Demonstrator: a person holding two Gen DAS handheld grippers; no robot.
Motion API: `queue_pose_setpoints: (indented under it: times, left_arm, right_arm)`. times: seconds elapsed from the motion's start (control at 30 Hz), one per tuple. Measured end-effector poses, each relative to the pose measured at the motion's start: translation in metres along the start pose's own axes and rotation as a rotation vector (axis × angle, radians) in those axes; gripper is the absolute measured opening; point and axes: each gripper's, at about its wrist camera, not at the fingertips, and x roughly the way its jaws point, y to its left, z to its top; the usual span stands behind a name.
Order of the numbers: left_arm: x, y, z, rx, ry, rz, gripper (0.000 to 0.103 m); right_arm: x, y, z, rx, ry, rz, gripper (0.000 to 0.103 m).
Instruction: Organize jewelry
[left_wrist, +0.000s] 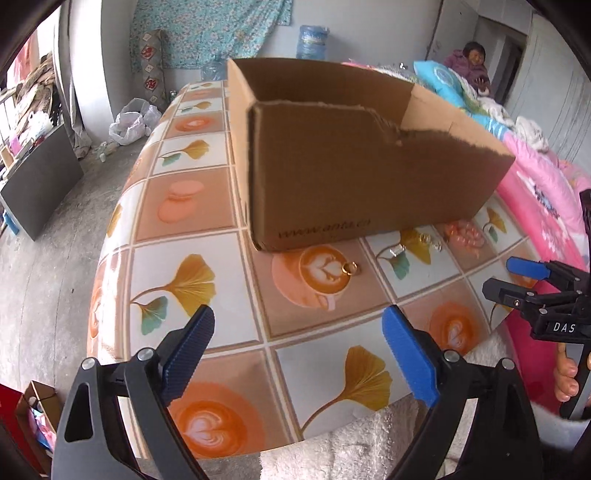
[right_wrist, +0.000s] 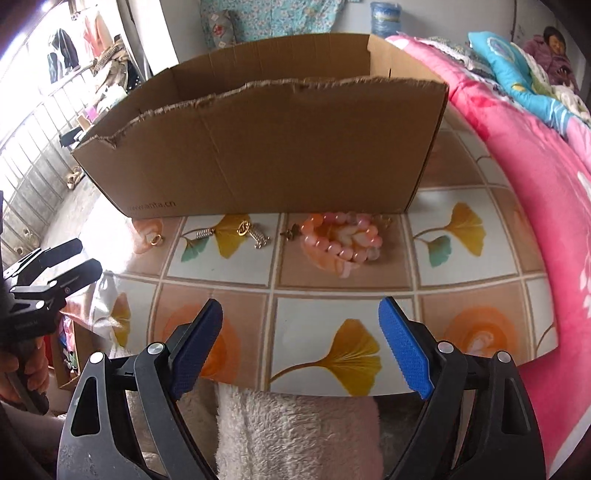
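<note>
Jewelry lies in a row on the patterned tabletop (right_wrist: 332, 291) just in front of an open cardboard box (right_wrist: 277, 155): a gold ring (right_wrist: 156, 240), a silver spring-like piece (right_wrist: 204, 233), a gold and silver earring pair (right_wrist: 253, 233) and a pink bead bracelet (right_wrist: 341, 240). In the left wrist view the ring (left_wrist: 349, 268) is nearest, with the bracelet (left_wrist: 463, 234) further right, below the box (left_wrist: 369, 177). My left gripper (left_wrist: 299, 354) is open and empty, short of the ring. My right gripper (right_wrist: 301, 347) is open and empty, short of the bracelet.
A pink quilt (right_wrist: 535, 192) borders the table on the right. Fluffy white cloth (right_wrist: 295, 432) lies at the near table edge. A person (left_wrist: 471, 62) sits at the back of the room. Each gripper shows in the other's view: the left gripper (right_wrist: 79, 258) and the right gripper (left_wrist: 513, 280).
</note>
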Motion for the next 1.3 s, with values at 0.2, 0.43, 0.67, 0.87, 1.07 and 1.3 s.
queue_pose_setpoints:
  times: [0.2,0.43,0.67,0.87,1.07,1.3]
  left_arm:
    - [0.020,-0.017,-0.006,0.062,0.052,0.051,0.090]
    - [0.028,-0.023,-0.008,0.087,0.069,0.074,0.097]
    - [0.032,-0.024,-0.010,0.052,0.040,0.095,0.097]
    - [0.034,-0.029,-0.011,0.048,0.035,0.102,0.097]
    - [0.034,-0.029,-0.011,0.048,0.038,0.103,0.098]
    - [0.034,-0.028,-0.006,0.047,0.062,0.100,0.098]
  right_arm:
    - [0.019,0.011,-0.002,-0.040,0.030,-0.063,0.091]
    - [0.023,0.009,-0.003,-0.025,0.027,-0.076,0.095]
    - [0.026,0.009,-0.005,-0.028,0.016,-0.070,0.095]
    - [0.025,0.007,-0.008,-0.028,0.018,-0.070,0.095]
    - [0.025,0.008,-0.009,-0.018,0.024,-0.077,0.095]
    - [0.024,0.011,-0.008,-0.022,0.010,-0.077,0.096]
